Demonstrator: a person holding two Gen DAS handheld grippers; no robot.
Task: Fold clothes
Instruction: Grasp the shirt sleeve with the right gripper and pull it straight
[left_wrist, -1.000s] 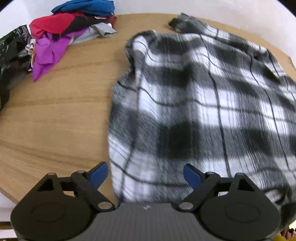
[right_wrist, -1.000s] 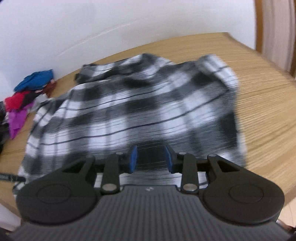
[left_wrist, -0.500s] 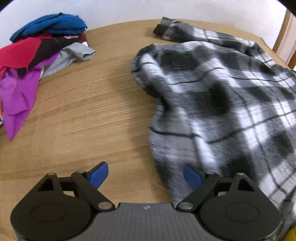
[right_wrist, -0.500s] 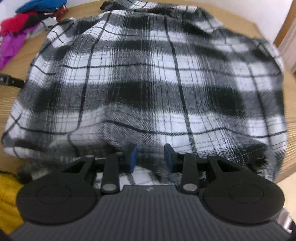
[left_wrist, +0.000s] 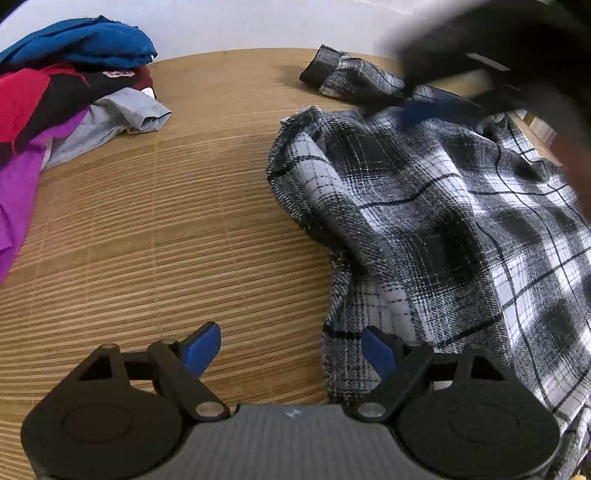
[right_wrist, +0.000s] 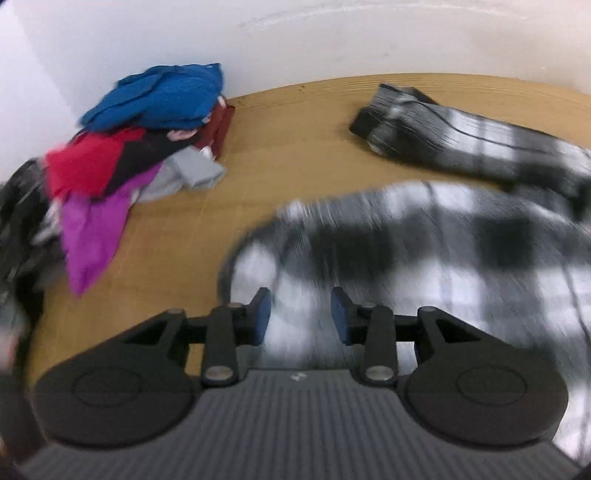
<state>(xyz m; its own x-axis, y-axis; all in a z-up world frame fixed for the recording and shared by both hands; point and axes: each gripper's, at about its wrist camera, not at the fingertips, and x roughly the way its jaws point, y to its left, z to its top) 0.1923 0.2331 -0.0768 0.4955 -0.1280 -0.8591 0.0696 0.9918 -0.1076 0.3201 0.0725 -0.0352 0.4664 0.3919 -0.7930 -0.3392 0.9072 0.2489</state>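
Observation:
A black-and-white plaid flannel shirt (left_wrist: 443, 229) lies rumpled on the wooden table, its sleeve with a dark cuff (left_wrist: 325, 70) stretched toward the back. My left gripper (left_wrist: 291, 349) is open and empty, low over the table at the shirt's near left edge. My right gripper (right_wrist: 300, 314) is open with a narrower gap, above the shirt's (right_wrist: 424, 258) left part; this view is blurred by motion. The right gripper also shows as a dark blur in the left wrist view (left_wrist: 461, 74), above the far sleeve.
A pile of clothes (left_wrist: 74, 92) in blue, red, black, purple and grey sits at the back left, also in the right wrist view (right_wrist: 140, 147). Bare wooden table (left_wrist: 166, 240) lies between pile and shirt. A white wall (right_wrist: 295, 33) stands behind.
The right gripper has swung from the shirt's front hem toward the far left, over the sleeve. The left gripper has shifted slightly; the shirt's left edge is more bunched.

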